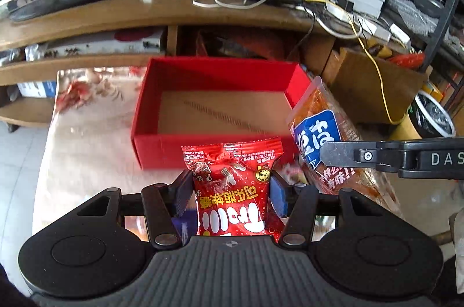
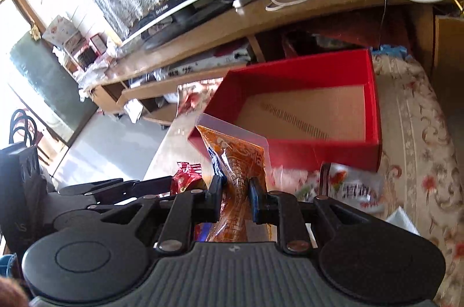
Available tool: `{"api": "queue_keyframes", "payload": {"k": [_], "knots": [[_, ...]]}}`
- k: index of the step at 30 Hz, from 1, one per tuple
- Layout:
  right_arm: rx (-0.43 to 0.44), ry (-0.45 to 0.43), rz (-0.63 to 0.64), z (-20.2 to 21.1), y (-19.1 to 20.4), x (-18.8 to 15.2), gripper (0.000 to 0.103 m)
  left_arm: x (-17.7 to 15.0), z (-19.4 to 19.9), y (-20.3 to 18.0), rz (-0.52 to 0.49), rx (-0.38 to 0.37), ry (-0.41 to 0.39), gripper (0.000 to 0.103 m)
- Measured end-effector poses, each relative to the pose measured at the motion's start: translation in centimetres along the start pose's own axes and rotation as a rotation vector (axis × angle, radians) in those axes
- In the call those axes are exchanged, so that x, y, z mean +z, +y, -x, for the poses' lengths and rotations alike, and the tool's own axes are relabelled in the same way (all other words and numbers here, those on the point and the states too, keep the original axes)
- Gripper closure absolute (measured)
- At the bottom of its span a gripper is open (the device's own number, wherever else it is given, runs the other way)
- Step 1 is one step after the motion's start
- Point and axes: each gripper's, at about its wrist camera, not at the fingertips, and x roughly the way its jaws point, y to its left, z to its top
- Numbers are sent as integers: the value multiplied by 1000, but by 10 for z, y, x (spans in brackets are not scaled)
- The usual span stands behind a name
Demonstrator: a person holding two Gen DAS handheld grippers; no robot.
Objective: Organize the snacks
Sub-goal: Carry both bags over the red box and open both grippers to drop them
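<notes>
The left gripper pinches a red candy bag just before an open red box on the floral-clothed worktop. Beside it, the right gripper clamps an orange snack packet; blurred wrappers, perhaps more snacks, lie nearby.

Daylight floods from the window, blown out; fisheye bends edges; motion blur smears the tablecloth.
</notes>
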Motion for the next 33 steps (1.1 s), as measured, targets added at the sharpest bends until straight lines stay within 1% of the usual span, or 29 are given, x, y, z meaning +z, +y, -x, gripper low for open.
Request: {"api": "queue_keyframes", "payload": {"k": [10, 15, 21, 25, 33], "knots": [[-13, -20, -19, -18, -9, 36, 85, 42, -19, 2, -13, 17, -49, 41], [-16, -41, -15, -25, -12, 55, 85, 57, -31, -3, -32, 20, -61, 41], [-25, -53, -22, -37, -19, 71, 85, 74, -43, -4, -54, 46, -81, 41], [-49, -51, -31, -48, -29, 80, 85, 81, -57, 0, -49, 65, -69, 41], [-124, -14, -27, -84, -46, 88, 85, 83, -92, 12, -36, 111, -7, 41]]}}
